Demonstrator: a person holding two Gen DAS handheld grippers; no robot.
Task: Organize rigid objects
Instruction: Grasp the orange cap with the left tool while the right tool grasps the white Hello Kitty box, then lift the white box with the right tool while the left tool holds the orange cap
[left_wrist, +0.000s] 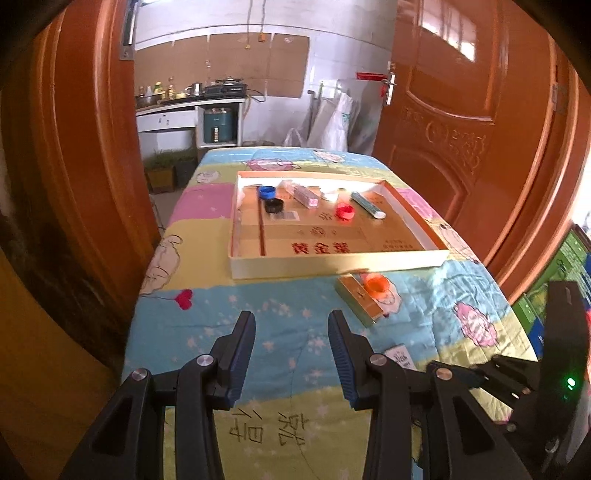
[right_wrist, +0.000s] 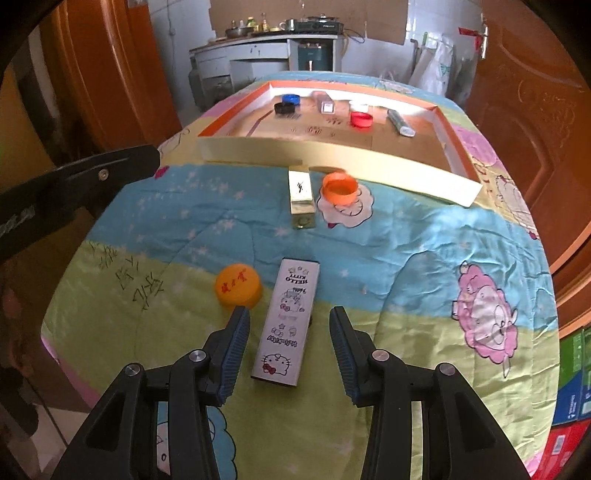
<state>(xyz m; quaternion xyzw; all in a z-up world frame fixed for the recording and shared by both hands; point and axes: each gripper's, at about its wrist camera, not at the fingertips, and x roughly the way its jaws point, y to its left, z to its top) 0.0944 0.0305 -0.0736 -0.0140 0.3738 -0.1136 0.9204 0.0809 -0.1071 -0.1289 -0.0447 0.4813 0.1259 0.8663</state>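
A cartoon-print quilt (right_wrist: 406, 258) covers the table; orange doors (left_wrist: 443, 110) flank a kitchen counter (left_wrist: 184, 105) (cluttered with pots).

Table covered with a cartoon-print quilt (right_wrist: 388, 251), blue, green, pink and yellow patches. On it, far side: a shallow open cardboard tray (right_wrist: 332, 157). Just in front of the tray: a gold box (right_wrist: 301, 197) with an orange cap (right_wrist: 339, 189) beside it, open side up. Nearer: a white Hello Kitty box (right_wrist: 286, 325) lying flat, lengthwise, and a yellow-orange cap (right_wrist: 239, 286) near its left, closed side up.
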